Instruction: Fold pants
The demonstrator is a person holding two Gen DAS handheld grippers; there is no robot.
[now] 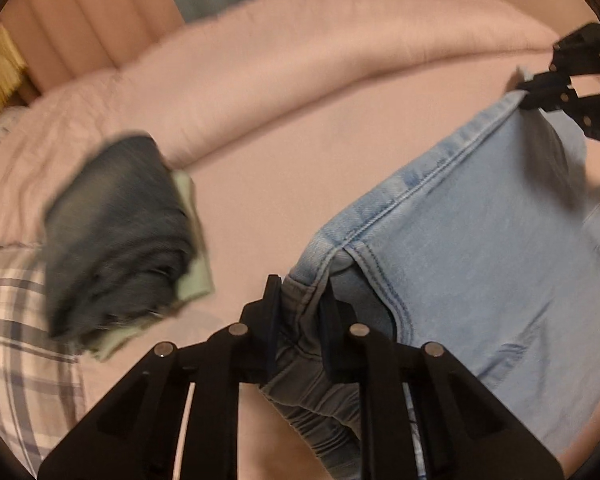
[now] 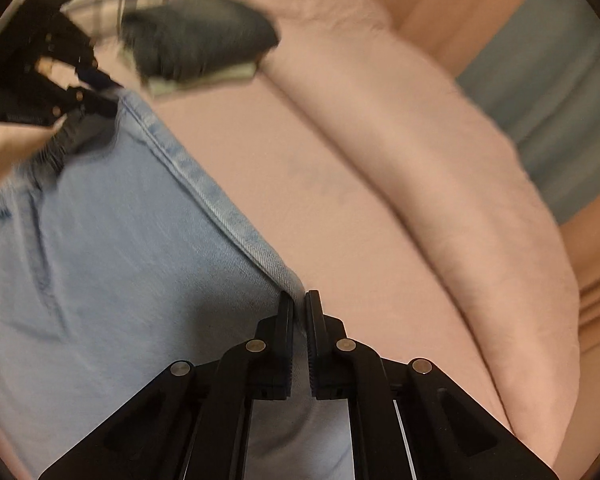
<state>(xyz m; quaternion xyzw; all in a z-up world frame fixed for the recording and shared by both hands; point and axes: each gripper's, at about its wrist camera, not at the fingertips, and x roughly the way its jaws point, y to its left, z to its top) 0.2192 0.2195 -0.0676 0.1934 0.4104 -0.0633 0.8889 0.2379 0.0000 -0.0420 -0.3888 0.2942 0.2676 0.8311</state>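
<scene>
Light blue jeans (image 1: 480,232) hang stretched between my two grippers above the pink bed sheet (image 1: 284,168). My left gripper (image 1: 300,292) is shut on the bunched waistband end of the jeans. My right gripper (image 2: 300,300) is shut on the hemmed edge of the jeans (image 2: 112,248). The right gripper shows in the left wrist view (image 1: 540,96) at the far right, pinching the fabric edge. The left gripper shows in the right wrist view (image 2: 88,96) at the upper left, clamping the gathered waistband.
A stack of folded dark jeans (image 1: 116,236) on a pale green garment (image 1: 192,256) lies on the bed to the left. A plaid pillow (image 1: 16,344) lies beside it. A rolled pink duvet (image 1: 300,60) runs along the back, with curtains (image 2: 548,80) behind.
</scene>
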